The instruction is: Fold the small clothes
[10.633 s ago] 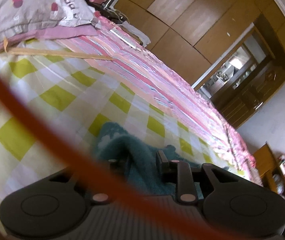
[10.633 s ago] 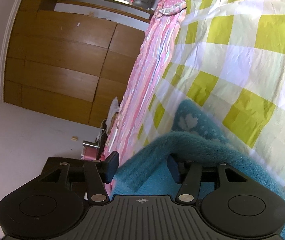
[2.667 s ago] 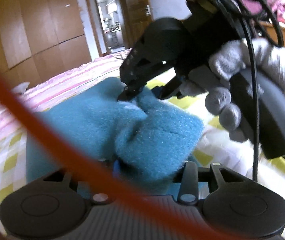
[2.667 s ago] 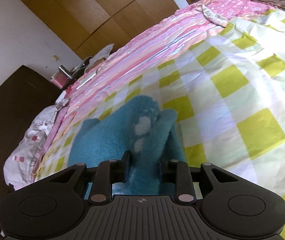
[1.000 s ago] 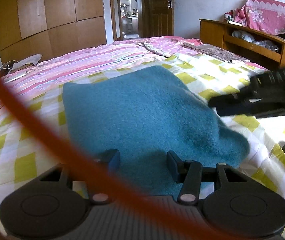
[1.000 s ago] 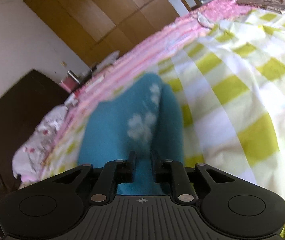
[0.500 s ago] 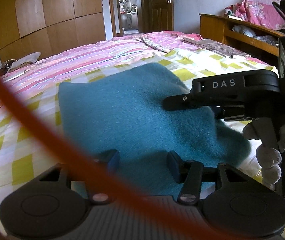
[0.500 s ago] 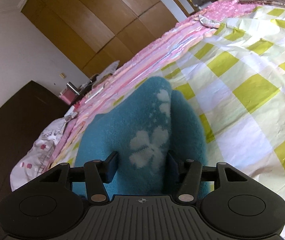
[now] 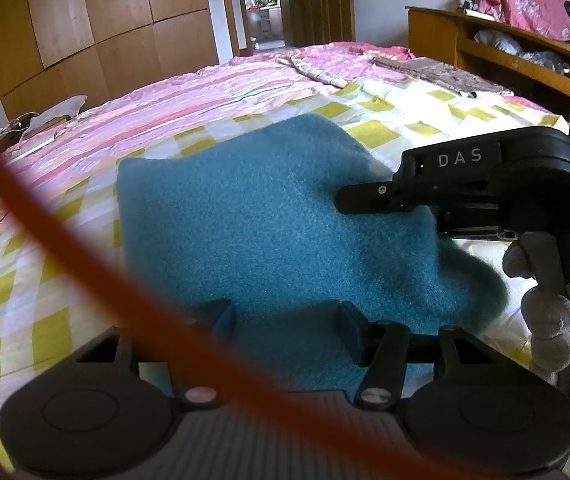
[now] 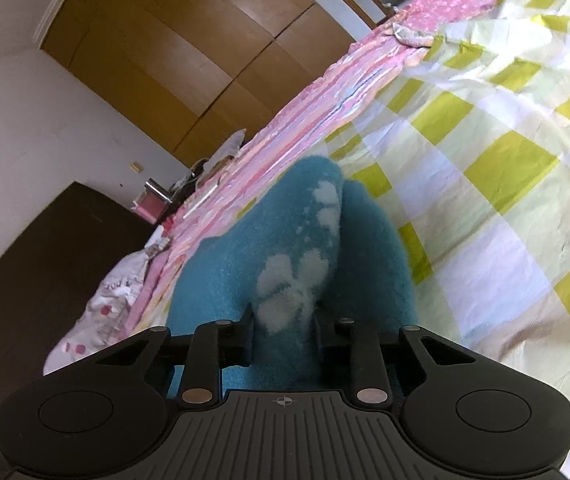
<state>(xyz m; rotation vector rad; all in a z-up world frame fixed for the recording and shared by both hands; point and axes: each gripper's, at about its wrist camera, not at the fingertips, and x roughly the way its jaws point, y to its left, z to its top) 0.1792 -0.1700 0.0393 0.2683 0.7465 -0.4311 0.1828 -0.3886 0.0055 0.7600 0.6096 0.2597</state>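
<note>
right wrist: right gripper (image 10: 281, 332) closing on teal fleece garment (image 10: 285, 264); left gripper (image 9: 285, 316) opening, released.

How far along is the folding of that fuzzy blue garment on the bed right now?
Done: the teal garment already lies doubled over on the checked sheet. In hand: the right gripper is closing on a raised fold with a pale flower print, fabric between its pads; the left gripper is opening, with cloth between its fingers but not pinched. Left: laying that pinched fold down and flattening the bundle.

open checked bedspread (image 10: 497, 216) right of teal garment (image 10: 245, 264) (wardrobe (image 9: 97, 28) beyond)
</note>
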